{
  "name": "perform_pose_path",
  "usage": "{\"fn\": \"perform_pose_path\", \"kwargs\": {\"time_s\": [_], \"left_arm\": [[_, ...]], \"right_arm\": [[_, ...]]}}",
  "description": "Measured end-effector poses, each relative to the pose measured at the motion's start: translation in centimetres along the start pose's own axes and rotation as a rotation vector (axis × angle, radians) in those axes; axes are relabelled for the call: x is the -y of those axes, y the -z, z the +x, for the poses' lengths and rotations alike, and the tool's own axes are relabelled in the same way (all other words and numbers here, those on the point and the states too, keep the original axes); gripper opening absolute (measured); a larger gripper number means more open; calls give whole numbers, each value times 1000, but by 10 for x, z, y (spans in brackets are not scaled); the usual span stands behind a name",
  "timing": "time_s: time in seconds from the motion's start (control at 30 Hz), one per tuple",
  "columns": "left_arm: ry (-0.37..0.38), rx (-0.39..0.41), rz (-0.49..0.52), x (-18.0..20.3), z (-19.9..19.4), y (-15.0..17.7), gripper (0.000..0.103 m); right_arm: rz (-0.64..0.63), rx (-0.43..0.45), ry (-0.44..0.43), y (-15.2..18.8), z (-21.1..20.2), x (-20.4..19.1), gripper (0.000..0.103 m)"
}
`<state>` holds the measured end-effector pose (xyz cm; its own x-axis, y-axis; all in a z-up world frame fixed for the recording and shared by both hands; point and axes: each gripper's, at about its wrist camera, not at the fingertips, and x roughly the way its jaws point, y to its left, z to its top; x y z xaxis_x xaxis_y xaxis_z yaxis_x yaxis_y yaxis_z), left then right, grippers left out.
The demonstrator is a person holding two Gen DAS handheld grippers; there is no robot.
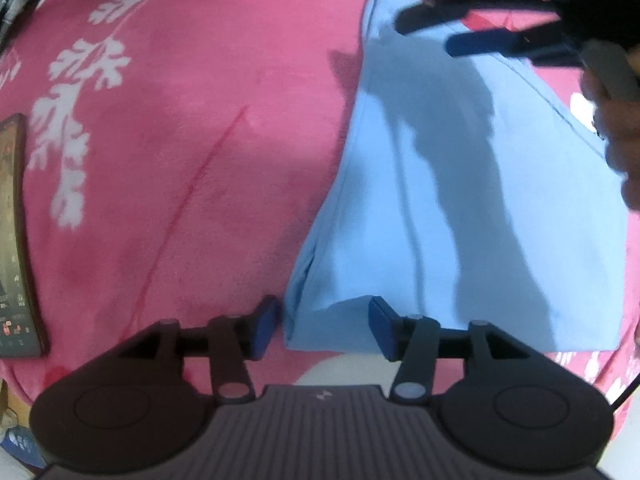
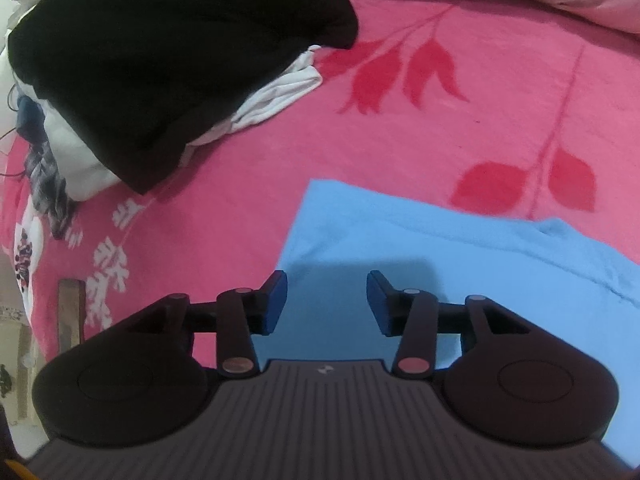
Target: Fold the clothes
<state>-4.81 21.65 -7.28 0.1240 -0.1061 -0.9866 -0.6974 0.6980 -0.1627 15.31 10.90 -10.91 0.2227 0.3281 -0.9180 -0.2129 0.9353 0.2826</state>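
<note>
A pink flowered bed (image 1: 180,160) fills both views. The blue shirt (image 1: 460,208) lies in a folded stack, at my left claw's (image 1: 322,326) one o'clock. Both claws are spread, holding nothing, my right claw (image 2: 326,304) above the cloth. For any further fold, I'd pinch all layers at the corner and keep the edges aligned.

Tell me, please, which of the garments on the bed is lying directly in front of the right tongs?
The light blue garment, spread flat below the open right tongs. The black garment sits apart, heaped on a pile of white clothes farther back.
</note>
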Motion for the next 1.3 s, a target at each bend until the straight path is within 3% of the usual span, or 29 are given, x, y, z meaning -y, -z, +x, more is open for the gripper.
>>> {"fn": "perform_pose_path", "kwargs": {"time_s": [0.2,0.37,0.6,0.7,0.8,1.0,1.17,1.3], "left_arm": [[-28,60,29,0,-7,16,29],[25,115,66,-5,-17,32,10],[134,220,152,-8,-37,54,5],[213,260,198,-5,-48,63,5],[298,305,221,7,-52,58,5],[376,386,239,29,-79,59,5],[423,406,268,49,-96,62,5],[445,416,305,89,-60,55,5]], "right_arm": [[5,-33,43,-8,22,-13,52],[8,-33,66,-8,29,-20,61],[-38,-39,126,-10,35,-31,61],[-50,-28,135,-8,35,-31,60],[-62,-8,151,-6,32,-29,52],[-62,47,142,0,19,-13,12],[-11,128,60,7,-10,11,7],[-6,209,20,14,-44,36,7]]}}
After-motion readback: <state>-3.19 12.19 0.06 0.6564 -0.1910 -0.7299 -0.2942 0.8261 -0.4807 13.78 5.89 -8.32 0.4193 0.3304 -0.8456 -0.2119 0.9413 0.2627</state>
